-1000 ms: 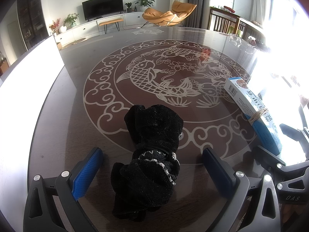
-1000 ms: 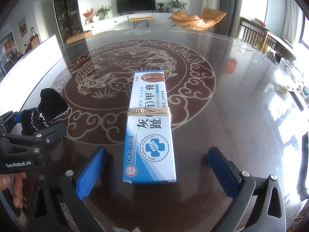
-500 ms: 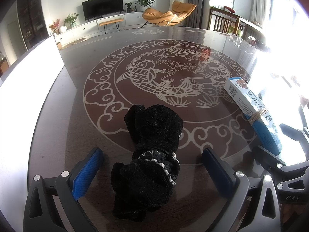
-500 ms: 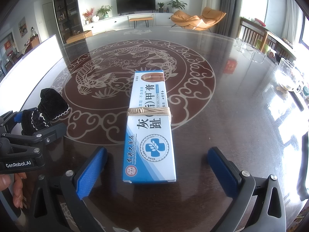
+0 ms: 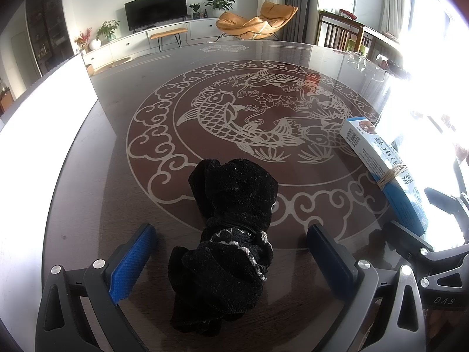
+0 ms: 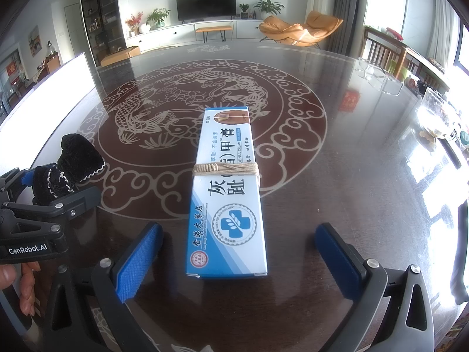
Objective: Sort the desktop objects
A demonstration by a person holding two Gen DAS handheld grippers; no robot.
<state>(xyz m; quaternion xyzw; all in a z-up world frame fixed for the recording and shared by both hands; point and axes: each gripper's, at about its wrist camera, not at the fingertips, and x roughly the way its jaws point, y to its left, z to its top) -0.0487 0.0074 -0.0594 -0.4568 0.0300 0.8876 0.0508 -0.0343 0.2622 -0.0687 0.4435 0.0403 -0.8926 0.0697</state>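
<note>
Left wrist view: nothing is changing here. The left tool [image 5: 231, 252] is sitting just as it was a second ago, jaws spread wide, blue pads [image 5: 132, 264] flanking the black pouch [image 5: 231, 228] without touching it. The pouch is lying crumpled on the desk [image 5: 96, 182], its white-trimmed neck between the pads and its body reaching toward the far side. To the right, the box [image 5: 381, 161] is lying flat, a cord [image 5: 391, 174] wrapped round its middle, with part of the right tool just beside its near end. Since nothing is moving, sorting is not yet starting; I judge the pouch grasp is lined up and only closing is missing.

Right wrist view: this frame is also matching the earlier ones. The right tool [image 6: 239, 255] is standing wide open, the box [image 6: 228, 193] lying lengthwise between its pads, near end roughly level with the tips, not touched. The pouch [image 6: 73, 170] is showing at the left, inside the left tool [image 6: 38, 205]. Both grasps seem ready at once.

The desk is dark, glossy wood inlaid with a pale fish-and-cloud medallion [image 6: 205, 117], throwing back strong window glare on the right. A white panel [image 5: 44, 117] is standing along its left edge. Beyond are a TV [image 6: 205, 1], an orange lounge chair [image 6: 302, 28], potted plants and wooden dining chairs.
</note>
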